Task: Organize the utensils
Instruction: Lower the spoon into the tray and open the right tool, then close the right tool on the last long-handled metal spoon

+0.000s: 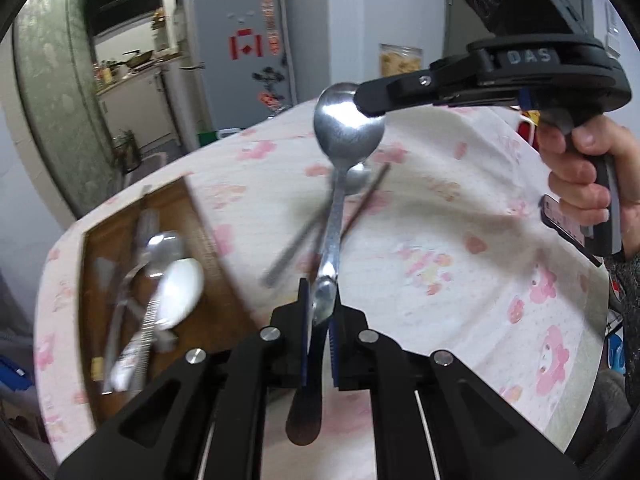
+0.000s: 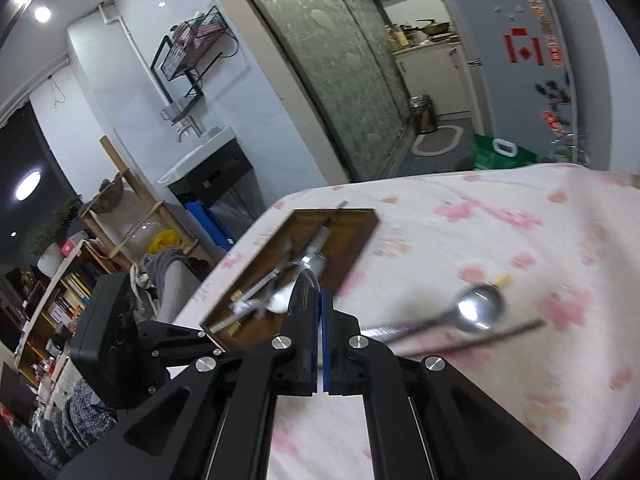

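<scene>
Tray (image 1: 208,236) holds spoons (image 1: 176,284), other blurred utensils.

We count four spoons in all. One held spoon (image 1: 344,132) sits clamped in the left jaws. One lying spoon (image 1: 358,182) rests on the worktop (image 1: 440,216) just beyond those jaws, with one dark chopstick (image 1: 370,192) beside it. To the left of the jaws is one wooden tray (image 1: 196,208). It holds one white spoon (image 1: 178,292), one metal spoon (image 1: 164,244) and other metal pieces too blurred for us to count.
</scene>
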The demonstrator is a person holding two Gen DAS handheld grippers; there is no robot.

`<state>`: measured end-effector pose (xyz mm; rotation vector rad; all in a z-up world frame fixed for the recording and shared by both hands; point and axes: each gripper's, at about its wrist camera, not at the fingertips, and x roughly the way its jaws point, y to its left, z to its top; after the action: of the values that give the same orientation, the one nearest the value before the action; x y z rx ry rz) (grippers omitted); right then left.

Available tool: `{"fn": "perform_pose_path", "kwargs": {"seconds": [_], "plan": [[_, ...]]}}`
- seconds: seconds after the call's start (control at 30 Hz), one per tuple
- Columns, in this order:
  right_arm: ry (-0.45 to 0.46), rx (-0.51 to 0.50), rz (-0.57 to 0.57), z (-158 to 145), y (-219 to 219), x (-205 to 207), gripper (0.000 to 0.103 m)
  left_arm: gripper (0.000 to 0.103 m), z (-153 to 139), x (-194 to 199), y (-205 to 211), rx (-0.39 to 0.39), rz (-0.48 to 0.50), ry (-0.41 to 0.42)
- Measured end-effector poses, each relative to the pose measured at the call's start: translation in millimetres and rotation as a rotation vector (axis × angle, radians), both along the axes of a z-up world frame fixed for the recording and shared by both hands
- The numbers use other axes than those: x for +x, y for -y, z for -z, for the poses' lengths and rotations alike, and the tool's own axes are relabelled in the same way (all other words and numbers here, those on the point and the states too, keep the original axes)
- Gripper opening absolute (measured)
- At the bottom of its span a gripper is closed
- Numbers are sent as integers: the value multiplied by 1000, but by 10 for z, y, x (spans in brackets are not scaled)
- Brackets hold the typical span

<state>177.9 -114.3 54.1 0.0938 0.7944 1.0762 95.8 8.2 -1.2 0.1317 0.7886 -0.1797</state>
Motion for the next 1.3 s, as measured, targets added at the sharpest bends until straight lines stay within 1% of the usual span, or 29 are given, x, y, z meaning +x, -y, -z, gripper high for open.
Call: {"fn": "perform_pose_path", "kwargs": {"seconds": [0.07,0.17,0.3,0.43,0.53,0.6,0.77,0.87,0.93,0.97,1.0,1.03,1.13,1.2,1.27,1.3], "plan": [[-43,26,-20,33,-230,62,1,11,-59,-44,-198,17,-35,5],[-68,30,-41,103,-560,100,1,12,-80,-70,-542,14,-97,-10],[-101,17,-70,238,-1000,178,1,12,26,-77,-885,10,-155,-43],[-164,15,-83,441,-1279,345,2,12,140,-40,-1133,5,-196,-73],[-176,-9,-80,582,-1448,415,2,13,217,-21,-1201,18,-210,-89],[-179,-14,-79,636,-1482,436,2,13,243,-14,-1223,17,-215,-93],[-179,-67,-65,808,-1548,455,4,14,311,25,-1227,6,-213,-104],[-174,-92,-51,884,-1578,441,6,18,316,18,-1205,14,-220,-98],[-170,-90,-44,895,-1560,410,13,29,311,12,-1180,18,-217,-102],[-171,-84,-43,889,-1543,406,21,43,301,8,-1167,32,-216,-99],[-167,-81,-39,872,-1517,394,31,53,273,-12,-1141,51,-218,-87],[-162,-78,-35,851,-1488,387,38,53,254,-16,-1134,57,-218,-80],[-137,-60,-19,713,-1264,352,44,54,152,-68,-1112,48,-225,-50],[-113,-57,13,613,-1046,369,54,59,93,-100,-1089,34,-226,-30],[-87,-57,45,520,-799,386,57,61,26,-142,-1026,8,-214,-8],[-74,-62,65,486,-664,397,60,63,9,-147,-991,1,-208,-2]]}}
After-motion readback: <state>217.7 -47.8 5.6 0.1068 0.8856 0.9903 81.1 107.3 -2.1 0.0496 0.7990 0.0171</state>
